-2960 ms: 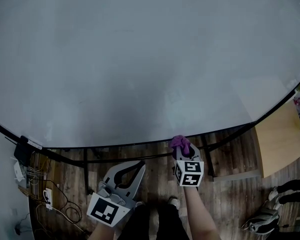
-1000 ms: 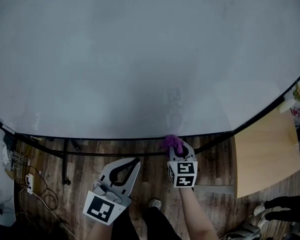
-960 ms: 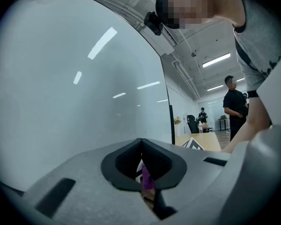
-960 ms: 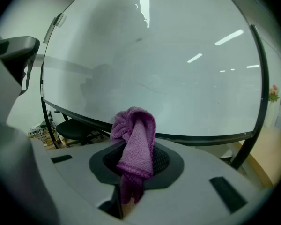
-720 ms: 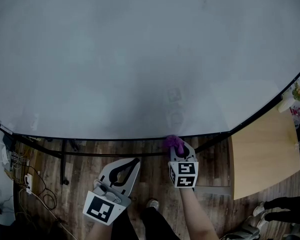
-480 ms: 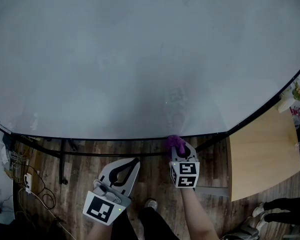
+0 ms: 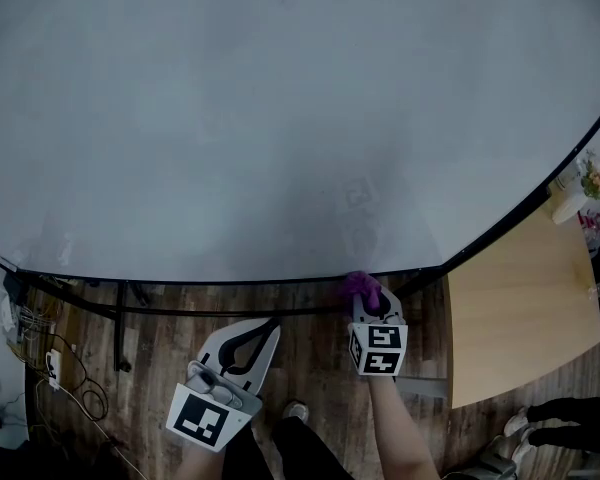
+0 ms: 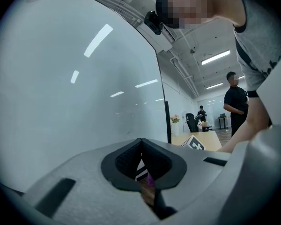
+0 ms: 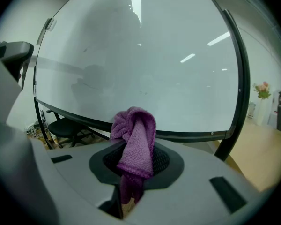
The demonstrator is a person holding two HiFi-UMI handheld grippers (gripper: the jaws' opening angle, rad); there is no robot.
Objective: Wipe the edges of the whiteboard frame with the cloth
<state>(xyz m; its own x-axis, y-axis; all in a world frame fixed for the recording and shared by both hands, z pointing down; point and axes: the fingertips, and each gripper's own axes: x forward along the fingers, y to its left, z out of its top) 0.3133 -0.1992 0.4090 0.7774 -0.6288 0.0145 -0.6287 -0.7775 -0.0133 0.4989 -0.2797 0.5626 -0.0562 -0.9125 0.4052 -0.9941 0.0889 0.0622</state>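
- The right gripper (image 7: 363,296) has its fingers (image 9: 165,162) closed on a bunched purple cloth (image 9: 135,137), which sticks out past the tips.
- The cloth touches the black bottom edge of the whiteboard frame (image 7: 230,281), near the board's lower right corner.
- The left gripper (image 7: 264,330) hangs below that bottom edge, to the left of the right one and over the wooden floor (image 7: 310,333).
- Its fingers (image 8: 121,162) are closed together with nothing between them.
- The whiteboard (image 7: 280,118) fills most of the head view.
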